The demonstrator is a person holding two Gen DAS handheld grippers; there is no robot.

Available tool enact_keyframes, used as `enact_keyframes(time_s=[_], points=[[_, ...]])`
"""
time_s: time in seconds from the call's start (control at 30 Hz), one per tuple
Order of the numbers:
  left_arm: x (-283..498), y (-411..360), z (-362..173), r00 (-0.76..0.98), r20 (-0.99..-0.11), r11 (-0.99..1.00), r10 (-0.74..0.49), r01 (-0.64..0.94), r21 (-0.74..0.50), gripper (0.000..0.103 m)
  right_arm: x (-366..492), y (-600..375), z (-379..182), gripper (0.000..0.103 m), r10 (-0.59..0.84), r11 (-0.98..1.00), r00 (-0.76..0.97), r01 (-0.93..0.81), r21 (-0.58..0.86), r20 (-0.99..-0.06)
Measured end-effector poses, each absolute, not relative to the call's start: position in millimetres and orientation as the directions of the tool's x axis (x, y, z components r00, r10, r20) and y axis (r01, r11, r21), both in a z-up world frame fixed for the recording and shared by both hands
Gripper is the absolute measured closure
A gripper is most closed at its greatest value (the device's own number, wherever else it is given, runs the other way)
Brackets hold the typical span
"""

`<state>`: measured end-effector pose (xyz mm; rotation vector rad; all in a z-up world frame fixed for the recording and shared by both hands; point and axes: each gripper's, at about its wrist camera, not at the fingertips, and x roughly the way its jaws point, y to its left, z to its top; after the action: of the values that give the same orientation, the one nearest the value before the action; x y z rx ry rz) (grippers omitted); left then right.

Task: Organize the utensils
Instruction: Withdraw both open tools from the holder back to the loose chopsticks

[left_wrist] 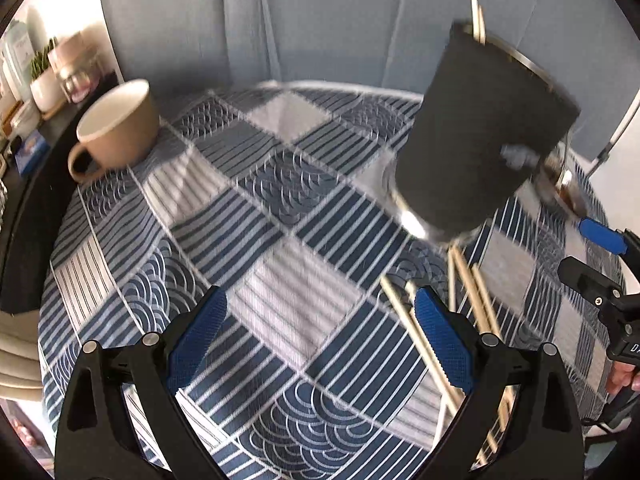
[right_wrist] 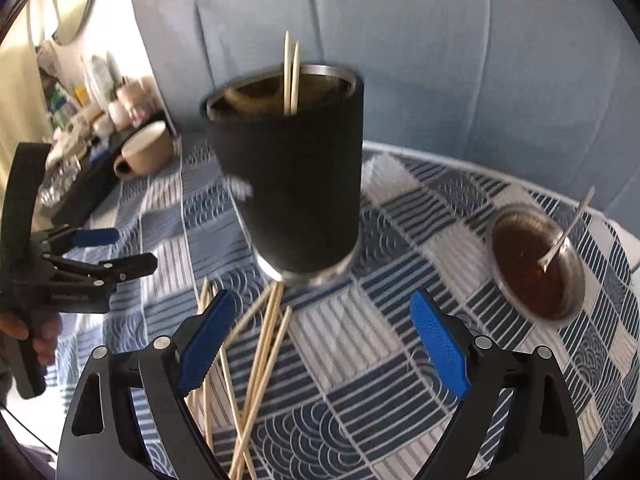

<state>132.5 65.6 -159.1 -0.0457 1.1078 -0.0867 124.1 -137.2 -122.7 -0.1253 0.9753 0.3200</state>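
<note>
A black tumbler [right_wrist: 296,184] with a steel rim stands on the patterned tablecloth and holds two wooden chopsticks [right_wrist: 291,76]. It also shows in the left wrist view [left_wrist: 480,136]. Several loose chopsticks [right_wrist: 260,356] lie on the cloth in front of it, also in the left wrist view [left_wrist: 468,304]. My left gripper [left_wrist: 320,344] is open and empty, above the cloth left of the loose chopsticks. My right gripper [right_wrist: 324,344] is open and empty, just short of the tumbler, with the chopsticks by its left finger.
A beige mug [left_wrist: 116,132] stands at the table's far left. A steel bowl of brown liquid with a spoon [right_wrist: 532,264] sits right of the tumbler. A cluttered shelf [left_wrist: 36,80] lies beyond the table's left edge. A blue curtain hangs behind.
</note>
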Motion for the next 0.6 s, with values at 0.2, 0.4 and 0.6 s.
enact_keyframes(time_s=[0.2,0.4,0.6], points=[[124.0,59.0,-184.1,0.374,-0.924,0.996,-0.082,0.056,-0.065,0.01,115.5,-129.0,-158.8,0.018,0.117,0.95,0.429,-0.312,-0.025,-0.895],[121.3,55.7,-197.7,0.319,-0.944,0.996,-0.084,0.056,-0.07,0.01,108.6,-122.2,-182.3,0.018,0.088,0.946,0.373,-0.321,-0.039,-0.923],[121.2,51.9,-199.6,0.305,-0.948,0.996,-0.088,0.057,-0.074,0.01,106.3,-122.1,-196.0,0.018,0.034,0.947,0.356,-0.309,-0.084,-0.934]])
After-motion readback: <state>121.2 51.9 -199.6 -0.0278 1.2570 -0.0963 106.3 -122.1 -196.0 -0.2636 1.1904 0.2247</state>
